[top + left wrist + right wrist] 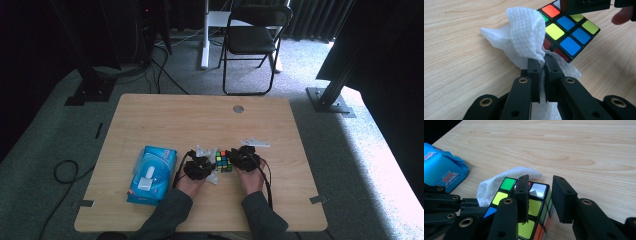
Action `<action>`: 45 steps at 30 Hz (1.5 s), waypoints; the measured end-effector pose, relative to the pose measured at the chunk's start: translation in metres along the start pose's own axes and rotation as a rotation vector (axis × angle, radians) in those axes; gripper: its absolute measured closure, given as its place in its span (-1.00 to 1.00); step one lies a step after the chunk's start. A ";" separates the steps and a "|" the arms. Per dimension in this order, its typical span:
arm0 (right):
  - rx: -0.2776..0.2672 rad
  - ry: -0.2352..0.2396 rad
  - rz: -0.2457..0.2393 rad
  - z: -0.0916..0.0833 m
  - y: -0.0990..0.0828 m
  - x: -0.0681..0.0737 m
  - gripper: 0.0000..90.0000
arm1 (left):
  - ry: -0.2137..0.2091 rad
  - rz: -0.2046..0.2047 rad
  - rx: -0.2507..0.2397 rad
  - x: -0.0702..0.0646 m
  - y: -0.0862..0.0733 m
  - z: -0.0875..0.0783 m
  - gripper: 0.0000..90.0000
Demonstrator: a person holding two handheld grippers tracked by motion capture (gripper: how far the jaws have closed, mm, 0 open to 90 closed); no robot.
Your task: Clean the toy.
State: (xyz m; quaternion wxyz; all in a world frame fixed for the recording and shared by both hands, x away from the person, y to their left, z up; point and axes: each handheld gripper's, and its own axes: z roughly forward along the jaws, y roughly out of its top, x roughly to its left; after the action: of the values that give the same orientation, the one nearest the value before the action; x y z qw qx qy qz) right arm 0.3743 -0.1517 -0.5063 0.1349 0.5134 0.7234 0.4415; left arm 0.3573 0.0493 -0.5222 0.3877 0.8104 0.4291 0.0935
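Observation:
A colourful puzzle cube [223, 161] sits on the wooden table [200, 120] between both hands. My left gripper [204, 167] [542, 61] is shut on a bunched white wipe [526, 32], which it holds against the side of the cube [570, 45]. In the right gripper view the wipe [489, 186] shows behind the cube's left side. My right gripper [239, 156] [541, 180] stands over the cube's [535, 206] right edge. Its jaws are apart, one across the top face and the other just off the right face. In the left gripper view a black part of it covers the cube's far corner.
A blue pack of wet wipes [152, 175] [441, 172] lies on the table just left of the left hand. A round cable hole [238, 108] is near the far edge. A black folding chair [252, 40] stands on the carpet beyond the table.

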 end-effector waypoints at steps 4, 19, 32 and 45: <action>0.005 -0.016 0.003 -0.002 0.001 0.000 0.39 | -0.004 -0.006 -0.005 0.000 0.000 0.000 0.88; 0.022 -0.026 -0.019 -0.012 -0.005 0.010 0.43 | 0.001 -0.004 -0.006 0.001 0.000 0.000 0.88; 0.022 -0.020 -0.001 -0.013 -0.009 0.009 0.55 | 0.005 0.000 -0.016 0.003 0.003 -0.003 0.88; 0.007 -0.015 -0.005 -0.013 -0.010 0.008 0.56 | 0.000 0.001 -0.072 0.008 0.015 -0.018 0.89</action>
State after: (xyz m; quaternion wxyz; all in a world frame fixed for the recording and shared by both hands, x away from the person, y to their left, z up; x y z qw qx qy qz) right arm 0.3558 -0.1521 -0.5049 0.1396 0.5156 0.7251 0.4346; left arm 0.3634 0.0605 -0.5010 0.4166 0.7962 0.4249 0.1092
